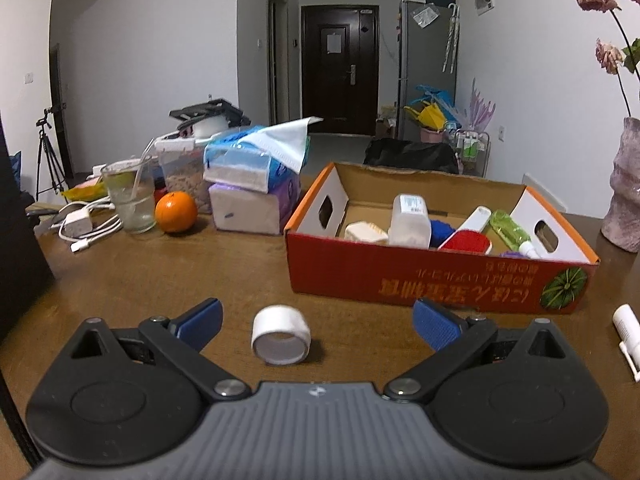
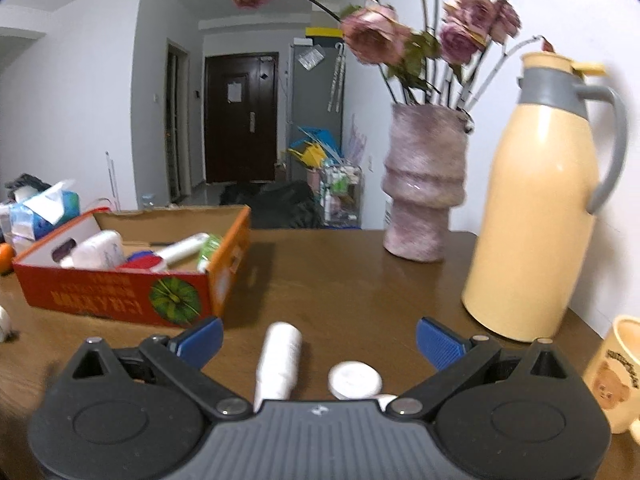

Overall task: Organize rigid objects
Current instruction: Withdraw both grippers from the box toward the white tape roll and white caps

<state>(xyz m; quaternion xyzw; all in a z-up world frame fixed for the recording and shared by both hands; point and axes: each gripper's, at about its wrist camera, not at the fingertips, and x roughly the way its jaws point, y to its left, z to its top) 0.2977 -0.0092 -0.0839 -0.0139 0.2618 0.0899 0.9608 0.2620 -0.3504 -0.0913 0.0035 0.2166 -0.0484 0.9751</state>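
Two claws spread wide, left claw around tape roll

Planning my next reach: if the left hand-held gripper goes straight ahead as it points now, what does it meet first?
The roll of white tape, lying on the table between the open fingers of the left hand-held gripper, slightly left of centre. Beyond it stands the red cardboard box; how far is unclear.

the white tube has its near end hidden under the right gripper's body. the mug is cut by the edge. the box print is too blurred to read.
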